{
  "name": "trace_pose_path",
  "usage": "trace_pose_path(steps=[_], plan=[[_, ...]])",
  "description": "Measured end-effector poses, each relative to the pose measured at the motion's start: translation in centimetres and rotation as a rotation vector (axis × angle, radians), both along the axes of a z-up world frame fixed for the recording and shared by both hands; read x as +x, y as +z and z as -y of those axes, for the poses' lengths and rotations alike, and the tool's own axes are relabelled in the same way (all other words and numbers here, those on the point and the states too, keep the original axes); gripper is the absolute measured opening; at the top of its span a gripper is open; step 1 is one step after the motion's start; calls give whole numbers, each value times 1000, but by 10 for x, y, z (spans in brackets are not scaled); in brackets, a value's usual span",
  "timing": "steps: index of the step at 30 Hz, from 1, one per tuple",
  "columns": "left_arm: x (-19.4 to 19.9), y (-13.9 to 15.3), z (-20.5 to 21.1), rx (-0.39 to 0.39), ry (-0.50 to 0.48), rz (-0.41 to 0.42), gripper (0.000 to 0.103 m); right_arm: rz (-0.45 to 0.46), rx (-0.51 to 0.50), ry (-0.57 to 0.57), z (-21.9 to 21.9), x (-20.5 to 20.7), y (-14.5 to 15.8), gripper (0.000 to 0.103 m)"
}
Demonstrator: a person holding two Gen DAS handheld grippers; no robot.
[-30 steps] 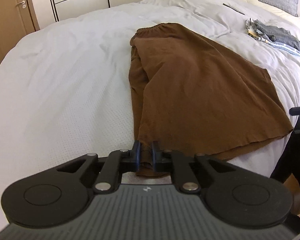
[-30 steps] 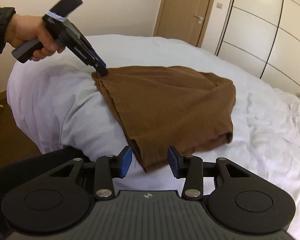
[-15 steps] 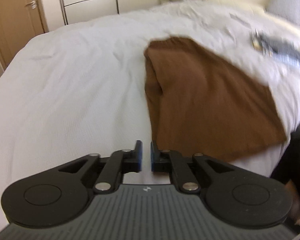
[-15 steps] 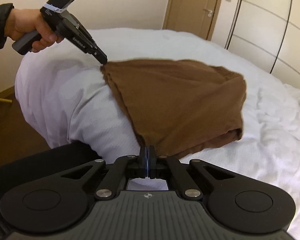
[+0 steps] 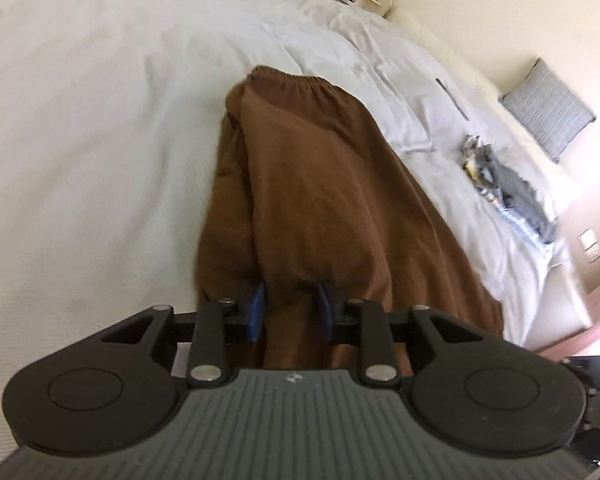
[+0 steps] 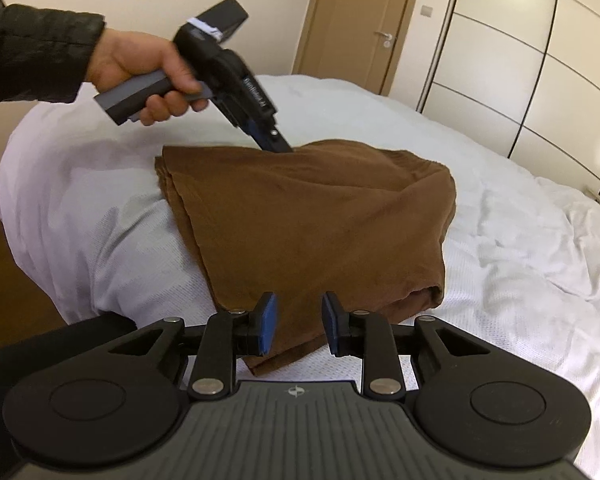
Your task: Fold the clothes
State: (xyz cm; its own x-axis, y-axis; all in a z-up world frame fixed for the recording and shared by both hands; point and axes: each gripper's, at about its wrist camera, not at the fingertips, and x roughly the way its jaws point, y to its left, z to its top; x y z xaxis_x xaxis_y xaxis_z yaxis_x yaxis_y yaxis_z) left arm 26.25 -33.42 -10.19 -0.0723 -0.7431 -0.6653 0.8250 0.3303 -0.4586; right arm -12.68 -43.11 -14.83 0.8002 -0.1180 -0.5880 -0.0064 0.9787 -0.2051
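A brown garment (image 5: 320,200) with an elastic waistband lies folded lengthwise on the white bed (image 5: 80,128). My left gripper (image 5: 290,310) is open, its blue pads on either side of a raised fold of the brown cloth. In the right wrist view the garment (image 6: 300,216) drapes over the bed's corner, and the left gripper (image 6: 276,142) touches its far edge, held by a hand. My right gripper (image 6: 298,322) is open above the garment's near corner, with cloth between the pads.
A stack of folded grey and striped clothes (image 5: 508,184) lies on the bed's right side. A grey pillow (image 5: 548,108) leans at the headboard. A wooden door (image 6: 360,20) and wardrobe panels (image 6: 520,60) stand behind the bed (image 6: 520,240).
My left gripper has opened and moved along the garment's edge onto a fold. My right gripper closed on the near corner half a second ago and is now open again.
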Motion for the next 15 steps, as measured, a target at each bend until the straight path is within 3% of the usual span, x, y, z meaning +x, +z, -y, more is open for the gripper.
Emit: trace_pose_path(steps=[6, 12, 15], plan=[[10, 23, -33, -84, 89, 71, 0, -18, 11, -16, 12, 8, -5, 28], [6, -1, -20, 90, 82, 101, 0, -20, 12, -12, 16, 11, -7, 35], [4, 0, -18, 101, 89, 119, 4, -17, 15, -16, 18, 11, -4, 37]])
